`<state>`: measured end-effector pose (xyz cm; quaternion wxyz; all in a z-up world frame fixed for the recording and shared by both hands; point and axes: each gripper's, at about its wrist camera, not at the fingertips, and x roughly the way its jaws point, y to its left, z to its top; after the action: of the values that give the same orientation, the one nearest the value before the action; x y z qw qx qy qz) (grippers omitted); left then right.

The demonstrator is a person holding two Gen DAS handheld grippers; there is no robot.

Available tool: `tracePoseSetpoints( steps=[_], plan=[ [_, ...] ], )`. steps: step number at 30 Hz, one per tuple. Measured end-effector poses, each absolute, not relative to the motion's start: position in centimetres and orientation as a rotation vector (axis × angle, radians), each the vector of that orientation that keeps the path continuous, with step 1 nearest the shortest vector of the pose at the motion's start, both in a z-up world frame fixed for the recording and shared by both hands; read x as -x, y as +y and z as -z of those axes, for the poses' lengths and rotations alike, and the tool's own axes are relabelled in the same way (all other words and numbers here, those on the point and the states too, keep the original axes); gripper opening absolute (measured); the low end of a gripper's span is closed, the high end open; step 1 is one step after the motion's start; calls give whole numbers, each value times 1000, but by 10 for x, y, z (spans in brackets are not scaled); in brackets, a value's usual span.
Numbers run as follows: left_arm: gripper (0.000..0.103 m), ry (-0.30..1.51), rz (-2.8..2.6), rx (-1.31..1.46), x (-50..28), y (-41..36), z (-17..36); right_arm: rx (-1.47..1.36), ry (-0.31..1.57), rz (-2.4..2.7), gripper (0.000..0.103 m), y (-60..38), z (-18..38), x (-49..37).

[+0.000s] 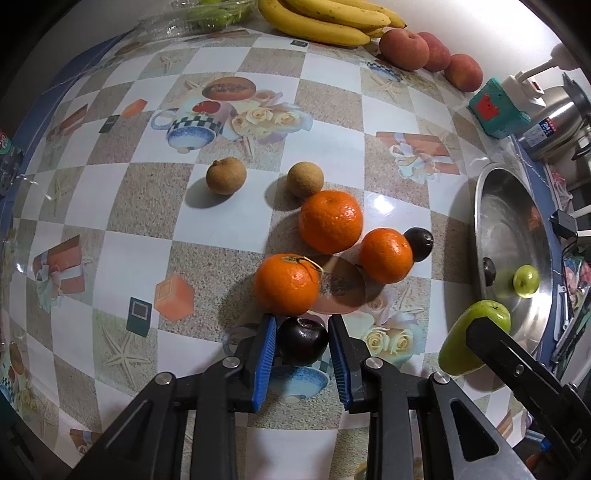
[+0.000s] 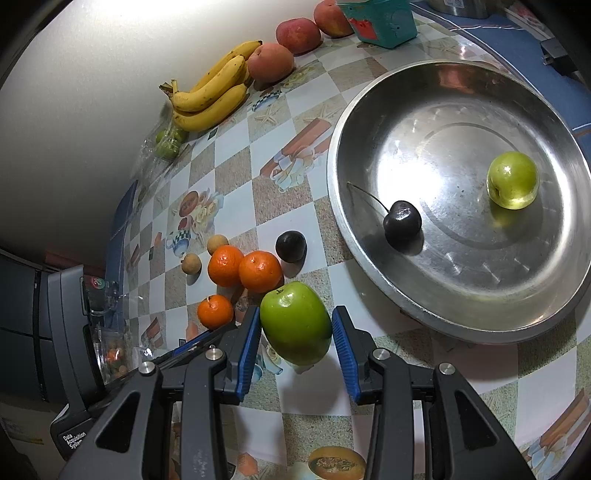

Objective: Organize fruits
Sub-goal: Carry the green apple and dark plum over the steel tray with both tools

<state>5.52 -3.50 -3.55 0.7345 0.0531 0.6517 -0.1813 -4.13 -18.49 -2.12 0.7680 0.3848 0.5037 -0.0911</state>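
Observation:
My left gripper (image 1: 302, 332) points down at the table, shut on a dark cherry (image 1: 303, 345) just in front of the nearest orange (image 1: 286, 284). Two more oranges (image 1: 330, 220) (image 1: 386, 254) lie beyond it, with another dark fruit (image 1: 419, 243) and two brown longans (image 1: 226, 175) (image 1: 306, 180). My right gripper (image 2: 295, 332) is shut on a green apple (image 2: 295, 326), held above the table left of the steel tray (image 2: 369, 110). The tray holds a stemmed dark cherry (image 2: 402, 221) and a small green fruit (image 2: 512, 180). The apple (image 1: 469, 332) also shows in the left wrist view.
Bananas (image 1: 325, 18) and three peaches (image 1: 404, 50) lie along the far wall, beside a clear box of green fruit (image 1: 207, 14). A teal box (image 1: 496, 110) and a steel kettle (image 1: 554, 122) stand beyond the tray. The checkered tablecloth (image 1: 129, 203) covers the table.

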Motion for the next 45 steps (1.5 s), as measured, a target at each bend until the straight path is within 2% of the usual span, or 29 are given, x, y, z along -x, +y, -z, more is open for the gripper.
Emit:
tracePoseSetpoints(
  steps=[15,33,45],
  plan=[
    [31,1306,492,-74,-44,-39,-10,-863,1053,205,41,-196,13,49],
    [31,1253,581,-70,-32,-66,-15,-951,979,364,41,-254,9,79],
    [31,1194,703,-141,-7,-114,-18,-1000,931,536,41,-307,9,117]
  ],
)
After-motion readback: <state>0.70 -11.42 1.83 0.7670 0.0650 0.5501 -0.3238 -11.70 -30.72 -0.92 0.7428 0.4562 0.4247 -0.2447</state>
